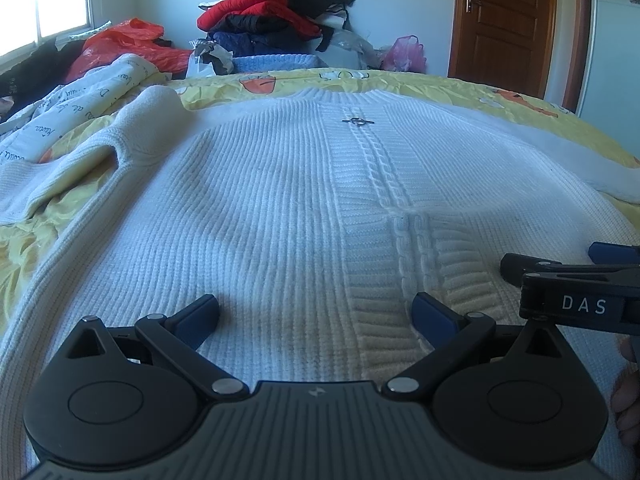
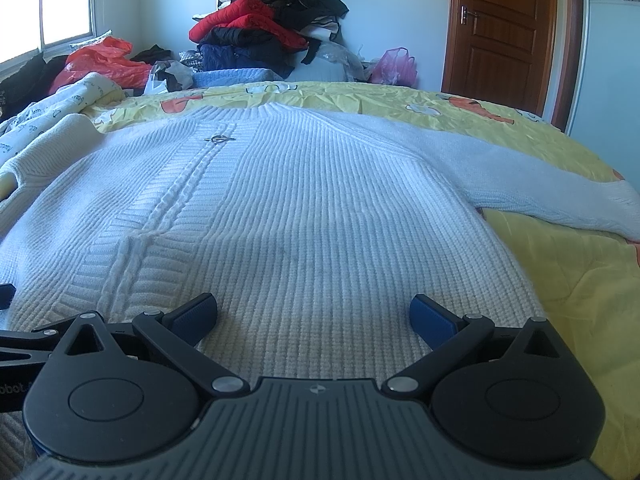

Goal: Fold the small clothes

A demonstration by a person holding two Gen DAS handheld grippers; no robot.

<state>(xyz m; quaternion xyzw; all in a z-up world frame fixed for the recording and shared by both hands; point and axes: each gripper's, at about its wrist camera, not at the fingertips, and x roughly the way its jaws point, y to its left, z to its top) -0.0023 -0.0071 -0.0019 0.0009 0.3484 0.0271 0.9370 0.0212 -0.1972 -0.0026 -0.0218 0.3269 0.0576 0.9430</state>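
Note:
A white ribbed knit sweater point(image 1: 280, 208) lies flat on the yellow bedspread point(image 1: 400, 80), collar far, hem near, with a small metal pin point(image 1: 359, 121) on its chest. Its left sleeve point(image 1: 80, 160) is bunched at the left; its right sleeve point(image 2: 520, 176) stretches out to the right. My left gripper point(image 1: 316, 314) is open and empty just above the hem, left of the cable stripe. My right gripper point(image 2: 314, 314) is open and empty above the hem's right half; its fingers point(image 1: 524, 264) also show in the left wrist view. The sweater point(image 2: 300, 208) fills the right wrist view.
A pile of red, black and blue clothes point(image 1: 276, 12) stands against the far wall. Red plastic bags point(image 1: 128, 44) and a printed quilt point(image 1: 72, 96) lie at the far left. A pink bag point(image 1: 404, 54) and a brown door point(image 1: 504, 20) are at the right.

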